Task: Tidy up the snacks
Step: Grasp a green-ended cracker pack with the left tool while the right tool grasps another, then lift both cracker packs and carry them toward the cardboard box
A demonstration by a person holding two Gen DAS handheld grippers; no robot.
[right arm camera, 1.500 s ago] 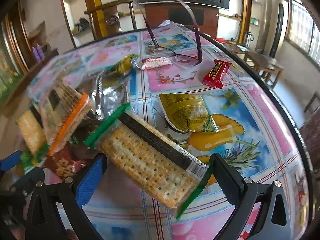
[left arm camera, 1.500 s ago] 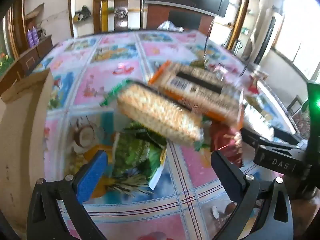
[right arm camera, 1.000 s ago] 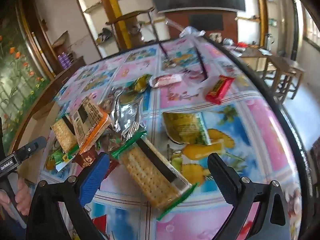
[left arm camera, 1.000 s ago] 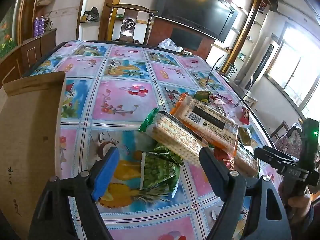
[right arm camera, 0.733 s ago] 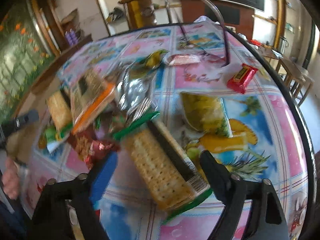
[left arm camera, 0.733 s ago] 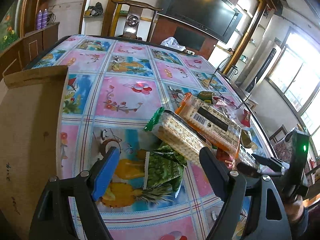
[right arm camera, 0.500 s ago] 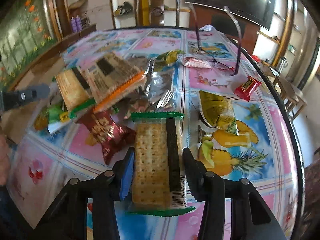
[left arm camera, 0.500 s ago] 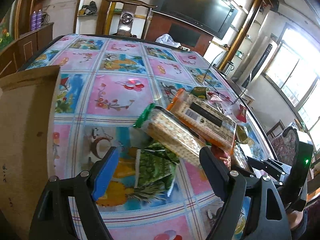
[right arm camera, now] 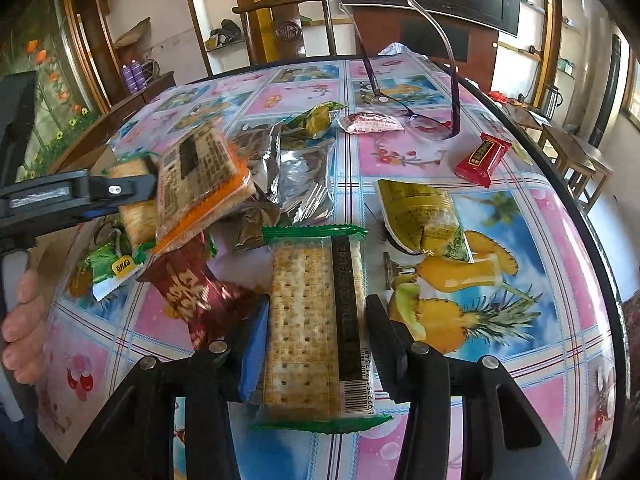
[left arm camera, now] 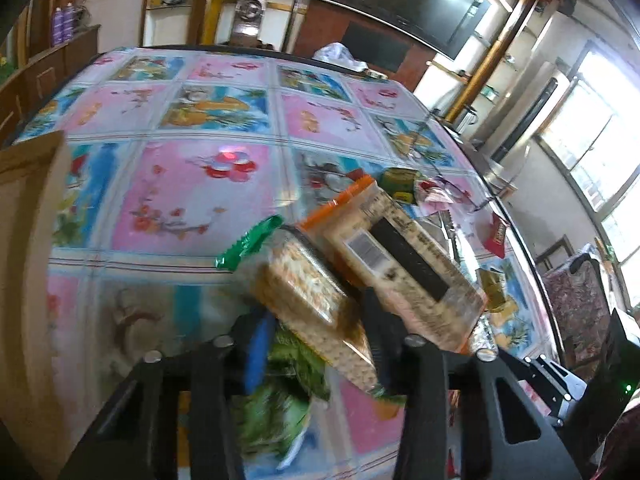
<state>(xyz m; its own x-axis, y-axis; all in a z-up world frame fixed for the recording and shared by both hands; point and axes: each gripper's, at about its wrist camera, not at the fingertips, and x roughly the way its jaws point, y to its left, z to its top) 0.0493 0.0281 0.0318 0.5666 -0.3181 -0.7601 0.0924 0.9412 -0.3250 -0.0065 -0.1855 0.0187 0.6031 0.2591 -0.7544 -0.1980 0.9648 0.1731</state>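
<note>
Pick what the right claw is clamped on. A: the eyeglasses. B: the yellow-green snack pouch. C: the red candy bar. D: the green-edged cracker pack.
D: in the right wrist view the right claw presses both sides of the green-edged cracker pack.

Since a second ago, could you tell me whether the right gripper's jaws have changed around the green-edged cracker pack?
Yes. The right gripper has closed onto the green-edged cracker pack, which has turned lengthwise against the tablecloth pattern.

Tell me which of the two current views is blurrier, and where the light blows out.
Left wrist view: motion-smeared, worst on the green packet below the claw; the window at right blows out. Right wrist view: sharp, barcode on the cracker pack legible; foil wrapper glints.
</note>
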